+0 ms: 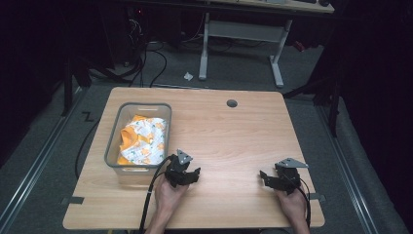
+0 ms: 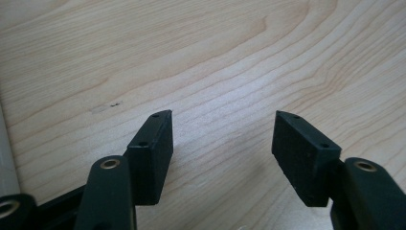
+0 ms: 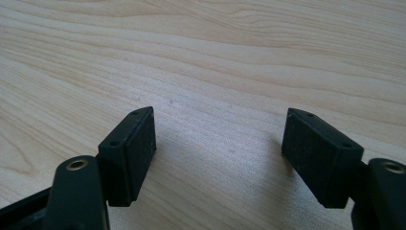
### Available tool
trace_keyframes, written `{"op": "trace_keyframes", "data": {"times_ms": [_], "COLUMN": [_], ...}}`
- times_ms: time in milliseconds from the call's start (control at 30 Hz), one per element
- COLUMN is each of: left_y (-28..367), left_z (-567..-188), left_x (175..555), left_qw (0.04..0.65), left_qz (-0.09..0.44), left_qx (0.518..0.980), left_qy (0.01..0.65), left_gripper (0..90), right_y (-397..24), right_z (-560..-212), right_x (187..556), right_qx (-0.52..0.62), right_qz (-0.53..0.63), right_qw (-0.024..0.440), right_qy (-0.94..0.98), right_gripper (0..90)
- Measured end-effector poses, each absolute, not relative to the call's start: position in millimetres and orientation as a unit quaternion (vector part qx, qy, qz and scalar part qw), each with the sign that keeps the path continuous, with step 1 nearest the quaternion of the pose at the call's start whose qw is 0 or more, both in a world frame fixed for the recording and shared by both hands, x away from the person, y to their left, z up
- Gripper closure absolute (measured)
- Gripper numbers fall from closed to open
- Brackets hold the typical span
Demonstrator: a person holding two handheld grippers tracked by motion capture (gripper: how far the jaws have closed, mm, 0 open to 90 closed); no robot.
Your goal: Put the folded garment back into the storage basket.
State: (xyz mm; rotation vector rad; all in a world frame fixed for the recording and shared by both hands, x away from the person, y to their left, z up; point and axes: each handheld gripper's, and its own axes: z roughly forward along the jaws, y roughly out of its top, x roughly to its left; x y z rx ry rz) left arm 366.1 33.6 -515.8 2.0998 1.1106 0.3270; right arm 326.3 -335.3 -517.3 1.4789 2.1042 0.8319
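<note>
A clear plastic bin [image 1: 115,144] stands at the table's left and holds a crumpled orange and white patterned cloth [image 1: 142,140]. My left gripper [image 1: 195,173] rests low over the wood just right of the bin's near corner, held in a hand. Its jaws stand open in the left gripper view [image 2: 222,139] with only bare wood between them. My right gripper [image 1: 263,175] sits near the table's front right, jaws pointing left. The right gripper view [image 3: 220,139] has them wide open over bare tabletop.
The wooden table [image 1: 229,136] has a round cable hole [image 1: 232,103] near its far edge. Beyond it stand a white desk frame [image 1: 243,34] and floor cables. A sliver of the bin's wall [image 2: 5,163] edges the left gripper view.
</note>
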Motion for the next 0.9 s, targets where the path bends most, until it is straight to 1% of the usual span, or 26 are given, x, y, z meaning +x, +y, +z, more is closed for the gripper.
{"op": "trace_keyframes", "data": {"times_ms": [100, 267, 333, 367, 733, 900], "left_y": [34.1, 34.3, 33.8, 32.1, 31.8, 32.1], "left_z": [-517.7, -520.7, -522.6, -524.6, -524.7, -524.8], "left_x": [366.9, 365.8, 364.8, 362.9, 362.6, 361.7], "left_qw": [0.359, 0.361, 0.364, 0.363, 0.361, 0.362], "left_qz": [0.126, 0.138, 0.146, 0.161, 0.159, 0.159], "left_qx": [0.817, 0.815, 0.814, 0.814, 0.816, 0.813], "left_qy": [0.434, 0.432, 0.429, 0.423, 0.423, 0.427], "left_gripper": [39.9, 38.7, 36.7, 36.2, 31.5, 30.9], "right_y": [-335.3, -335.2, -335.1, -335.1, -335.1, -335.1], "right_z": [-517.3, -517.3, -517.3, -517.3, -517.3, -517.3], "right_x": [326.3, 326.3, 326.3, 326.3, 326.2, 326.2], "right_qx": [0.534, 0.535, 0.535, 0.535, 0.535, 0.535], "right_qz": [0.3, 0.3, 0.301, 0.301, 0.301, 0.301], "right_qw": [0.217, 0.217, 0.217, 0.217, 0.217, 0.217], "right_qy": [0.76, 0.76, 0.759, 0.759, 0.759, 0.759], "right_gripper": [27.7, 27.7, 27.7, 27.6, 27.7, 27.7]}}
